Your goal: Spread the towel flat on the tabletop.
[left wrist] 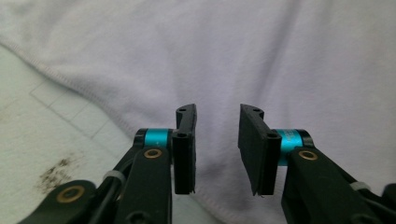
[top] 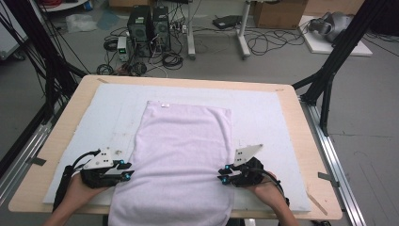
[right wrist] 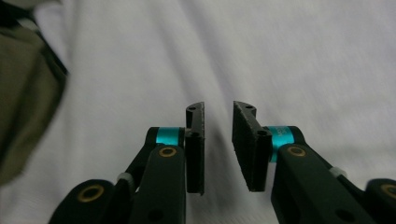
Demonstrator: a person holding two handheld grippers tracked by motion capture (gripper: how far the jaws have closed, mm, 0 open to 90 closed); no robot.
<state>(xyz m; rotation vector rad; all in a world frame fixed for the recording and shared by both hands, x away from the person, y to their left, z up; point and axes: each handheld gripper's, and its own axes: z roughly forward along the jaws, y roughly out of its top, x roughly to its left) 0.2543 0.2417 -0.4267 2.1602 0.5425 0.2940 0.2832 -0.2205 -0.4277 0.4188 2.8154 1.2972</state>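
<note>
Closing now, your left tongs [left wrist: 217,154] and right tongs [right wrist: 218,149], both parted with nothing between the pads, could pinch just one layer of the lilac towel [top: 181,155] and drag it askew. It lies lengthwise on the white mat [top: 263,117] covering the wooden worktop [top: 66,117], near end drooping over the edge. Cables [top: 263,40] and computer towers [top: 148,28] litter the floor beyond.

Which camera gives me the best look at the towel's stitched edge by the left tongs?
The left gripper view: the stitched hem of the towel runs diagonally, sharp and close, beside the open left tongs over the white mat. The high view shows the whole towel, its edge small. The right gripper view shows plain cloth past the right tongs.
</note>
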